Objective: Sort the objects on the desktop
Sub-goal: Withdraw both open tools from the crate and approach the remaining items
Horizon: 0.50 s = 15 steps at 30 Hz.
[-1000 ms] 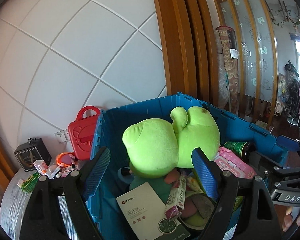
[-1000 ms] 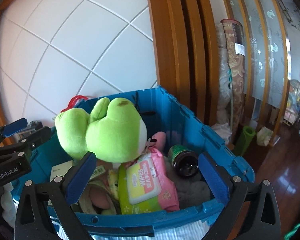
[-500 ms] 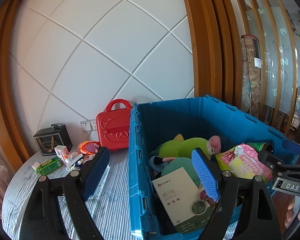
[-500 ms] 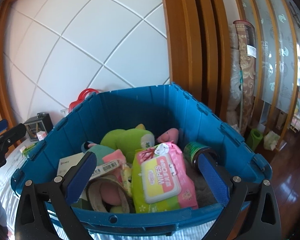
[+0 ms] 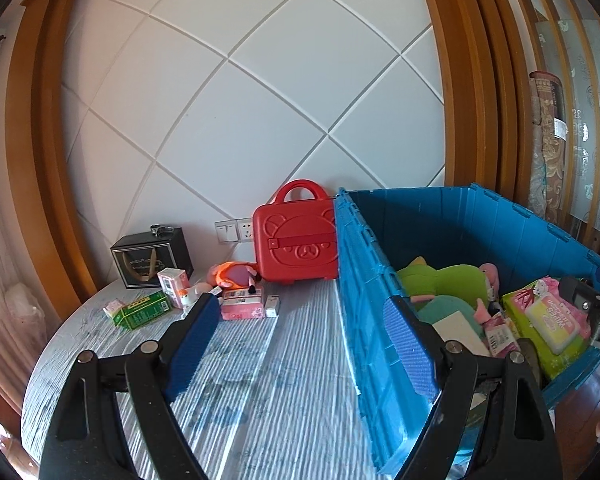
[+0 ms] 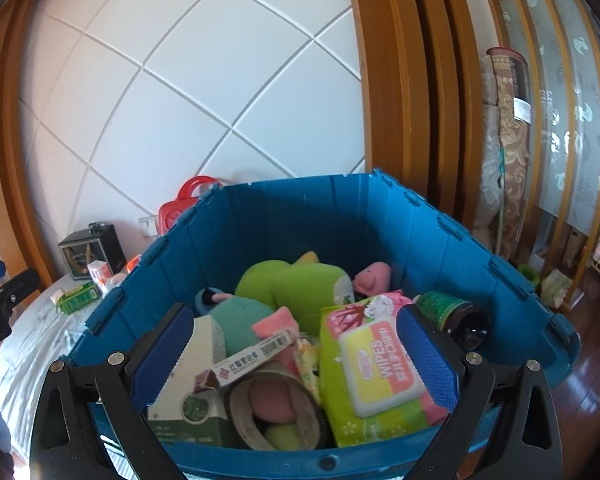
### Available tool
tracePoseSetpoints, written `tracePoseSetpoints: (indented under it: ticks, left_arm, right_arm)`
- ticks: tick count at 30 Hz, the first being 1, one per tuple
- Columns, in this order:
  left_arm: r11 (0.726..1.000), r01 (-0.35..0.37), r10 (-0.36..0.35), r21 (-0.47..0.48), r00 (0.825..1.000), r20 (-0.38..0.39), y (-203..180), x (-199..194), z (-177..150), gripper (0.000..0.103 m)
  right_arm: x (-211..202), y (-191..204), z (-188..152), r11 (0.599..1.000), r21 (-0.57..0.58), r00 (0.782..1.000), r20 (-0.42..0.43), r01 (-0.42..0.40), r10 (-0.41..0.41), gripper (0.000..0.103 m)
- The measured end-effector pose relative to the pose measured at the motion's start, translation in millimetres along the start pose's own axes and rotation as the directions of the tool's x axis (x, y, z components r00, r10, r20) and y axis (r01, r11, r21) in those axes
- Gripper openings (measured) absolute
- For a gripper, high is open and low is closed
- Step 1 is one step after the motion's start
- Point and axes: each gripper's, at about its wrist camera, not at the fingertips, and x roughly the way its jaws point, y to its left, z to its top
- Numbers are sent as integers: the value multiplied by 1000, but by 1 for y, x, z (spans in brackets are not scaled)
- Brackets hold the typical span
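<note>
Left gripper (image 5: 302, 344): jaws spread wide with nothing between them, hanging over the striped tabletop (image 5: 260, 392) beside the outer wall of the blue crate (image 5: 364, 280).
Right gripper (image 6: 296, 356): jaws spread and empty, held above the near edge of the crate and pointing in over its contents.
Where the work lies: the small things not yet sorted sit in a cluster near the wall, left of the red case (image 5: 296, 246); the crate holds a loose heap.
Green box (image 5: 142, 312): thin card, light, likely to dent under hard pressure; its long flat sides look the best place to pinch.
Pink flat box (image 5: 242, 304): lies flat on the cloth, so a grip across its narrow edges seems easier than from above.
White and pink carton (image 5: 172, 284): stands upright, light and probably easy to tip; a low hold would steady it.
Orange plush (image 5: 232, 274): soft and squashy, forgiving anywhere on the body.
Red case: hard moulded plastic, smooth, with a bear face in relief and an arched handle; the handle appears the sure hold, the body too wide.
Black box (image 5: 152, 254): rigid, matt, with a ribbon handle; too broad for the jaws by the look of it.
Wipes pack (image 6: 376, 364): glossy film, pliant, likely slippery.
Green plush (image 6: 288, 288): bulky, light, compressible.
Dark jar (image 6: 456, 312): lying on its side, hard and possibly breakable, the heaviest-looking item.
</note>
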Motion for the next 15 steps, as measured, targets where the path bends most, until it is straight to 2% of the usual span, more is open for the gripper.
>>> tracePoseSetpoints:
  ticks: [6,11,15]
  left_arm:
    - [997,-40,38,-60,999,-20,74,8,-16,84]
    - [994,-29,25,-104,999,-36,156,27,-33,84]
    - [993,-33,23,-114,995,-94,239,57,-50,84]
  right_arm:
    - [-10,60,12,999,-30,998,55,-42,43,103]
    - [-16,138,16,994,-97,995,82,-47,55,103]
    - [-13,211,18,992,-106,993,98,-62,72,103]
